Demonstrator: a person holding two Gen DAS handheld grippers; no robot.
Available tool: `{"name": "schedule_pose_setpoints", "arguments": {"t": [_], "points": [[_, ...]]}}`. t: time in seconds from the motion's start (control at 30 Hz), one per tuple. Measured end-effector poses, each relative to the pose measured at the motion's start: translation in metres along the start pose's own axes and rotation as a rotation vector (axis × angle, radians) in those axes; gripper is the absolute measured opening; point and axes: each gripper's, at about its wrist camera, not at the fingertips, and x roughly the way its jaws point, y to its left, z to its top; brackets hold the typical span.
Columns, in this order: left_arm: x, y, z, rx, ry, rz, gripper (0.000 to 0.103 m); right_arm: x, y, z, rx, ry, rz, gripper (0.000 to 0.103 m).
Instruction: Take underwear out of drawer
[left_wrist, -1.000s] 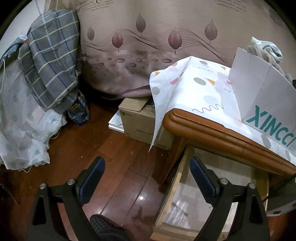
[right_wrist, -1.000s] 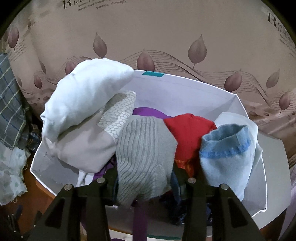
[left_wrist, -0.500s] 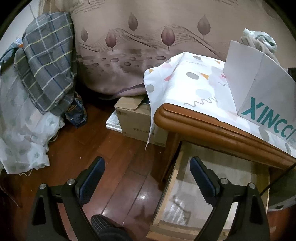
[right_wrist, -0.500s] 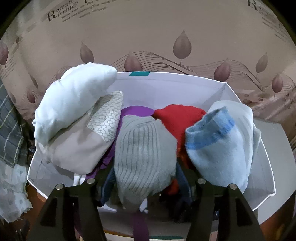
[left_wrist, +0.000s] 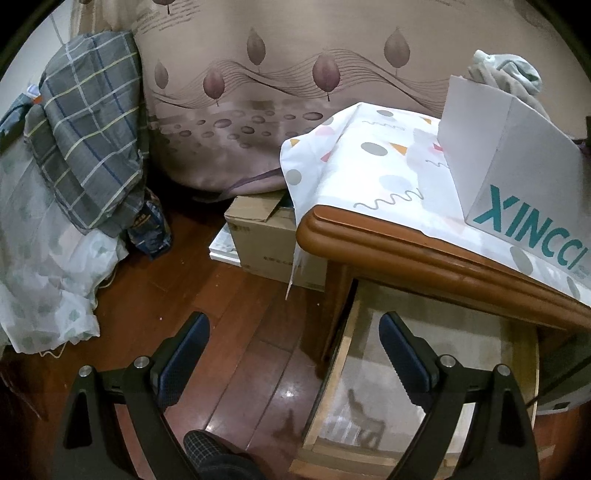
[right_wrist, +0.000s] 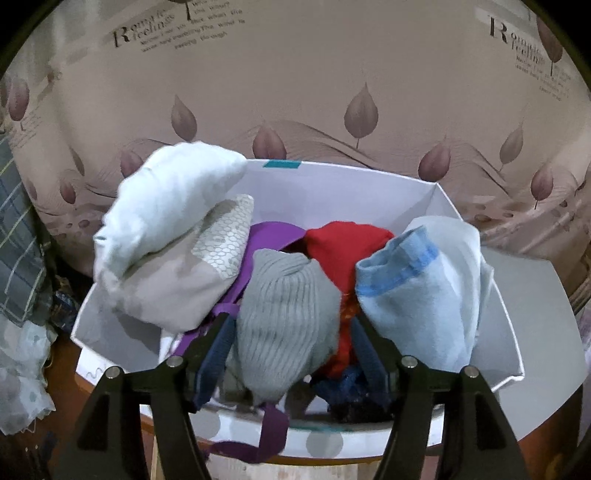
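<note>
Grey ribbed underwear (right_wrist: 288, 325) between just-opened right gripper (right_wrist: 291, 350), apparently released, left gripper (left_wrist: 293, 350) wide, one drawer (left_wrist: 417, 373)

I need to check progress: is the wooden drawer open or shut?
Open. The drawer is pulled out under the wooden top; its visible bottom looks bare.

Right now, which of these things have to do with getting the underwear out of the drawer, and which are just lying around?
Part of the job:
- open drawer
- white box on the cabinet, full of clothes
- grey ribbed garment between the right gripper jaws, which have just been opening
- left gripper, open

Just lying about:
- plaid cloth
- cardboard carton
- leaf-print curtain
</note>
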Motion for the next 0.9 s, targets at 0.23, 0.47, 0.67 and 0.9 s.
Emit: {"name": "schedule_pose_setpoints", "arguments": {"t": [0.23, 0.47, 0.67, 0.9], "points": [[-0.002, -0.005, -0.003, 0.026, -0.003, 0.007, 0.092, -0.03, 0.002, -0.004, -0.041, -0.041, 0.022, 0.067], [-0.007, -0.015, -0.005, 0.06, -0.025, 0.009, 0.092, -0.056, -0.003, -0.023, -0.068, -0.053, 0.051, 0.067], [-0.01, -0.027, -0.011, 0.104, -0.033, 0.004, 0.092, -0.074, -0.017, -0.072, -0.041, -0.043, 0.095, 0.067], [-0.018, -0.041, -0.023, 0.133, -0.03, -0.039, 0.092, -0.057, -0.027, -0.159, -0.1, 0.032, 0.059, 0.067]]}}
